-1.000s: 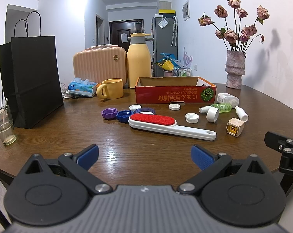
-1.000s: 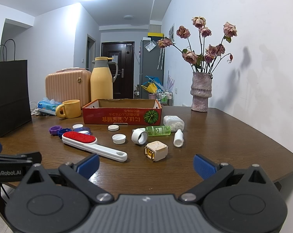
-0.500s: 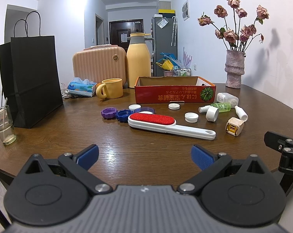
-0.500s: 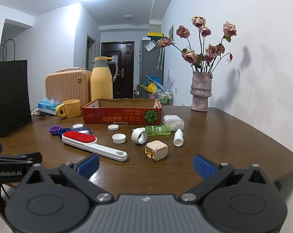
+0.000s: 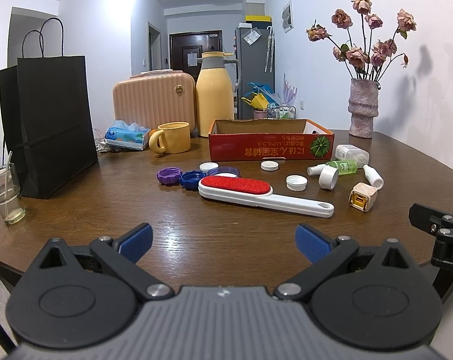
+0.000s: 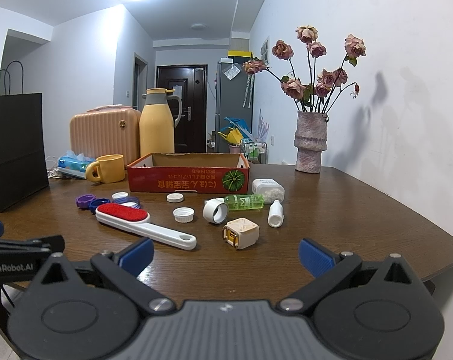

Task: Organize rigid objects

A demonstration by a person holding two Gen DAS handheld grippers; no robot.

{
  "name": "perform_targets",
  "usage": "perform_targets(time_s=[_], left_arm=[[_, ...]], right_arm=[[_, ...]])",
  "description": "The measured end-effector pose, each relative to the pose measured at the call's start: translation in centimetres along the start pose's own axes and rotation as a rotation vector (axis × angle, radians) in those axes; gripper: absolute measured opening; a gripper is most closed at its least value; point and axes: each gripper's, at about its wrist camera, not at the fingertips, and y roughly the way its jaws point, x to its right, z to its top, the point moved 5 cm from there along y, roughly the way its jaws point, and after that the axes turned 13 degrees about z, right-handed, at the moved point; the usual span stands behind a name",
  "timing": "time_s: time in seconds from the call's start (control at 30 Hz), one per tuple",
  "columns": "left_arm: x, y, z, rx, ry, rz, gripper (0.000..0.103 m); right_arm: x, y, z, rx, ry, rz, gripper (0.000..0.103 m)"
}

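Observation:
A red cardboard box (image 5: 271, 147) (image 6: 189, 177) stands open on the brown table. In front of it lie a white lint brush with a red pad (image 5: 262, 195) (image 6: 142, 225), purple and blue bottle caps (image 5: 169, 176) (image 6: 85, 201), white caps (image 5: 296, 182) (image 6: 183, 214), a green bottle (image 5: 343, 167) (image 6: 244, 201), a white ring (image 6: 216, 212), a beige cube (image 5: 362, 197) (image 6: 241, 233), a small white bottle (image 6: 275, 213) and a pill box (image 6: 268, 190). My left gripper (image 5: 223, 243) and right gripper (image 6: 226, 255) are open and empty, near the table's front edge.
A black paper bag (image 5: 49, 120) and a glass (image 5: 6, 192) stand at the left. A yellow mug (image 5: 172, 141), tissue pack (image 5: 126, 135), peach case (image 5: 154, 102) and yellow jug (image 5: 216, 93) are behind. A vase of dried roses (image 6: 310, 144) stands at the right.

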Motion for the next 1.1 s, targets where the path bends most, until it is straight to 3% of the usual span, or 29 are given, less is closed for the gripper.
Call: perform_targets(time_s=[1.1], left_arm=[[0.1,1.2,0.8,0.014,-0.018,0.003,0.103]], right_arm=[[0.2,0.7,1.1,0.009,-0.006,-0.003,0.103]])
